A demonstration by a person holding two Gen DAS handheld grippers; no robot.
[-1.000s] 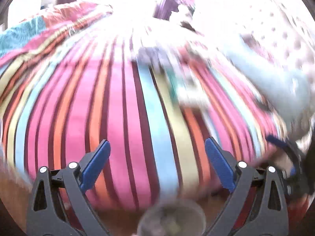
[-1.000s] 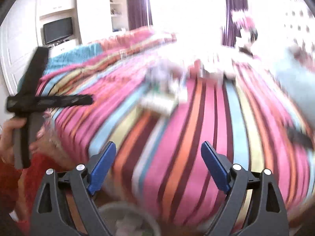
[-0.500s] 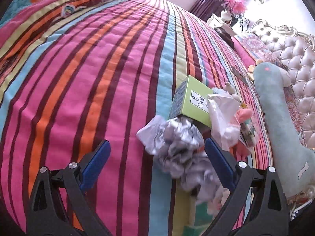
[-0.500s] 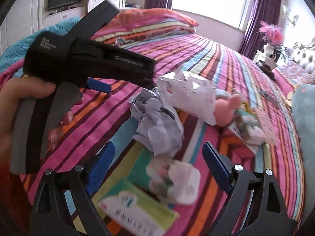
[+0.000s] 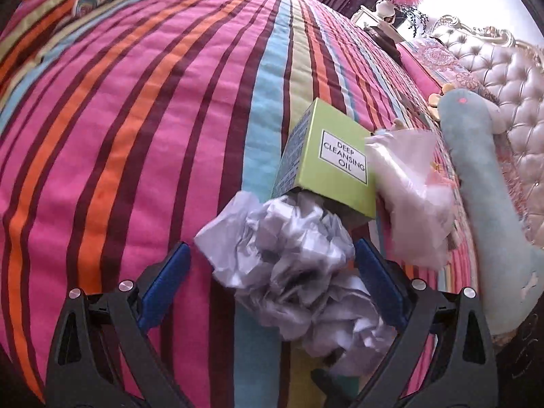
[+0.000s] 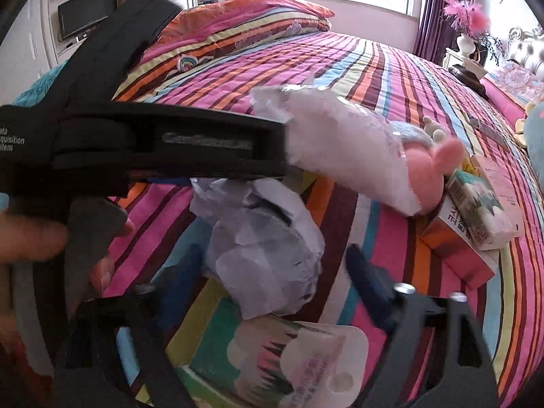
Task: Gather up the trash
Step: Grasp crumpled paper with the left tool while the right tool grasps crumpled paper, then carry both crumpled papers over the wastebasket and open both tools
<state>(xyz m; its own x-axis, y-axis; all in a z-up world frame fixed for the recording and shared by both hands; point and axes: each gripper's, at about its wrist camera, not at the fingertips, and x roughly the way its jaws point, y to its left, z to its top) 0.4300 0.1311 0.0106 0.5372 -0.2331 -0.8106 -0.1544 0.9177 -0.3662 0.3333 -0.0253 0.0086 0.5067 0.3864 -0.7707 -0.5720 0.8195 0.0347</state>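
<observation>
A heap of trash lies on the striped bedspread (image 5: pixel 136 136). A crumpled grey paper wad (image 5: pixel 289 258) sits between the open fingers of my left gripper (image 5: pixel 272 272), not pinched. Behind it stand a green "Deep Cleansing Oil" box (image 5: pixel 326 166) and a pale plastic bag (image 5: pixel 408 197). In the right wrist view the same paper wad (image 6: pixel 268 255) lies between the open fingers of my right gripper (image 6: pixel 272 272). The plastic bag (image 6: pixel 346 149) sits over a pink plush toy (image 6: pixel 438 163). A green wrapper and white cup lid (image 6: pixel 306 357) lie nearest. The left gripper's black body (image 6: pixel 153 142) crosses that view.
A long teal plush toy (image 5: pixel 493 221) lies along the right by the tufted headboard (image 5: pixel 510 78). An orange carton and small tissue pack (image 6: pixel 476 217) lie right of the heap. Pillows (image 6: pixel 255 13), a TV (image 6: pixel 85 6) and a nightstand with vase (image 6: pixel 469 51) stand beyond.
Both grippers have swung in from the bed's edge and closed in on the trash heap. The paper wad now sits between the fingers of both. Both stayed open.
</observation>
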